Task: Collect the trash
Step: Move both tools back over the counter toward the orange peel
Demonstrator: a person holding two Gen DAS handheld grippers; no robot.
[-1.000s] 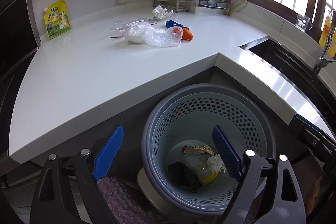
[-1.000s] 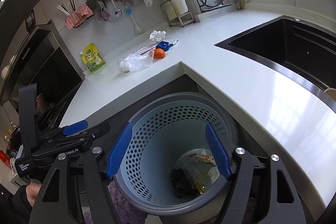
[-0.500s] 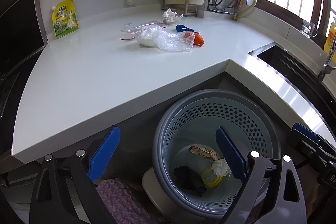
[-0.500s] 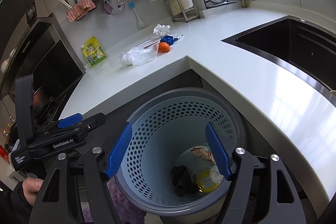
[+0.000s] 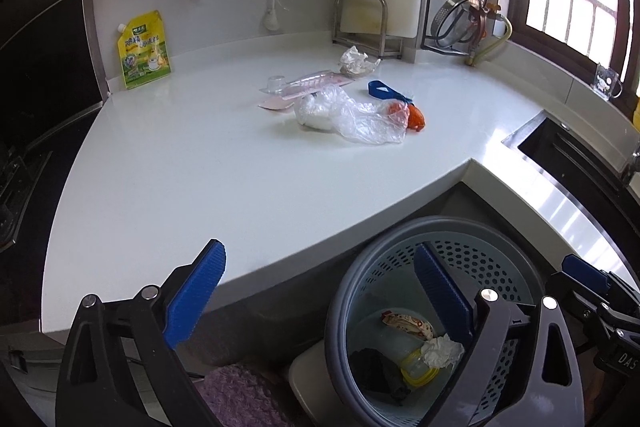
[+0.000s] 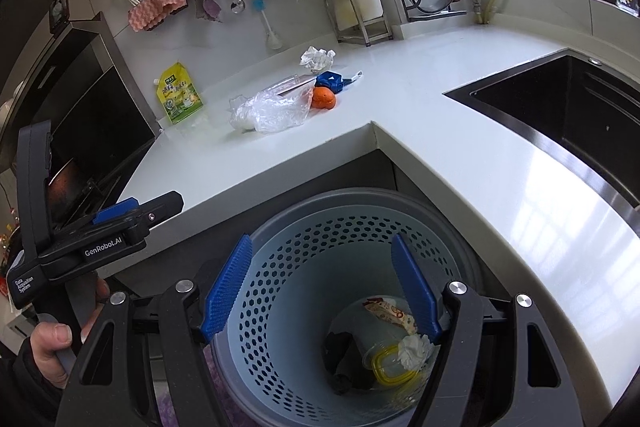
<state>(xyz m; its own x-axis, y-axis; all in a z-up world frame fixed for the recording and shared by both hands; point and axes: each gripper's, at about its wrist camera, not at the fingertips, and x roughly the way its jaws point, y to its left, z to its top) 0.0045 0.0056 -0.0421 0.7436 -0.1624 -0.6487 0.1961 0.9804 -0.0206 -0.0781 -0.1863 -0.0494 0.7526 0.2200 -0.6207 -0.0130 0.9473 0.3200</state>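
Trash already binned: your perforated bin (image 6: 352,267), on the floor in the counter's inner corner, holds a snack wrapper (image 6: 386,311), a crumpled tissue (image 6: 414,347), a clear cup with a yellow lid (image 6: 386,365) and something dark. Trash outstanding on the countertop (image 5: 208,171): clear plastic bag (image 5: 356,117), orange scrap (image 5: 416,117), blue piece (image 5: 382,90), pink-and-clear packaging (image 5: 308,85), crumpled paper (image 5: 356,61). By that count you are roughly half done. Left gripper (image 5: 320,295): jaws just opened wider, spread to the full, nothing between them. Right gripper (image 6: 320,287): spread, empty, over the bin mouth.
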